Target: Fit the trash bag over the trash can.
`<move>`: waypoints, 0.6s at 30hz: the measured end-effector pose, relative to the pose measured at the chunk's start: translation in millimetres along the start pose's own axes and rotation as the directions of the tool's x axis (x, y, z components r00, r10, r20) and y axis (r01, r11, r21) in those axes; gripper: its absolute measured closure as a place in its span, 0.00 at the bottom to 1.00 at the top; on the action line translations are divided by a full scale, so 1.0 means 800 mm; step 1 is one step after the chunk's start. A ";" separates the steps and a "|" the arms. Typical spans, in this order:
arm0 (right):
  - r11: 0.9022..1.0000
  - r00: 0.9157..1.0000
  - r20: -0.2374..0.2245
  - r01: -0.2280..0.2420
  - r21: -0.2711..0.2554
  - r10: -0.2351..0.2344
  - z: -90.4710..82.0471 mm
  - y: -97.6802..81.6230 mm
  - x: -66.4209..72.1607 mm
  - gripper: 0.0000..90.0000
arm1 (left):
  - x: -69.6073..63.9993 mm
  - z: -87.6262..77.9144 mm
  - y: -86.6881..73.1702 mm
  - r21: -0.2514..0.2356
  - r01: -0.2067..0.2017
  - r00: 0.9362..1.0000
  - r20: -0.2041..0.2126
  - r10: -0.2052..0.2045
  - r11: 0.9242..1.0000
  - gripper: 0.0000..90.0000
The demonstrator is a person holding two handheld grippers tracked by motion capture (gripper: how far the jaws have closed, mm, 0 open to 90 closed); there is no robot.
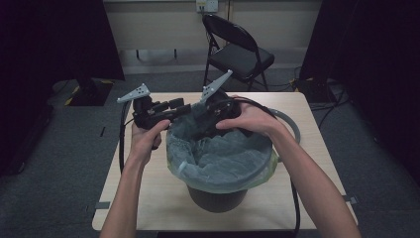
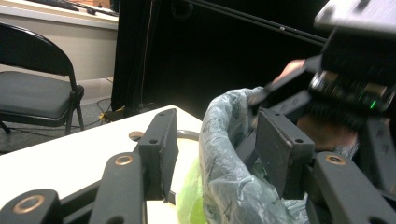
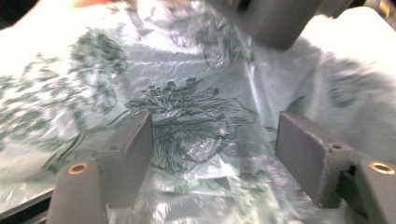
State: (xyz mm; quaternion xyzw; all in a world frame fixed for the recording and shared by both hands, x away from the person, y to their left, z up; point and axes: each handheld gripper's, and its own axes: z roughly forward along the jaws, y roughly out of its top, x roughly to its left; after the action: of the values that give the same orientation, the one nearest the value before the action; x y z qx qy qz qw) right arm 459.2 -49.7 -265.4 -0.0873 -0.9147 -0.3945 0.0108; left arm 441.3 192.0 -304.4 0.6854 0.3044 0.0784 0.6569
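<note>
While both tongs gape over the bag-lined bin, the wooden table fronts a folding chair.

Pale wooden table, rounded corners. On it, near the middle, a dark bin lined with a grey-green bag; behind, a grey ring.

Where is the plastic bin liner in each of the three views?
High view: the bin liner drapes over the dark bin at table centre.
Left gripper view: its rim rises between the jaws, centre-right.
Right gripper view: printed film spreads behind both jaws.
Shared landmark: the liner's dark leafy print.
</note>
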 end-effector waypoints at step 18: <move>0.986 0.994 0.091 -0.050 -0.158 0.065 -0.064 0.007 -0.030 0.30 | -0.003 0.000 -0.006 0.035 -0.004 1.000 0.023 0.004 0.999 0.58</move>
State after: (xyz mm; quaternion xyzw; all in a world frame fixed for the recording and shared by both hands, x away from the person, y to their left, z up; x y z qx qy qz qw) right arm 481.4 -86.7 -228.3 -0.1328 -0.8776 -0.4597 -0.0286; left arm 437.9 190.3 -308.0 0.6981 0.2968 0.0666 0.6481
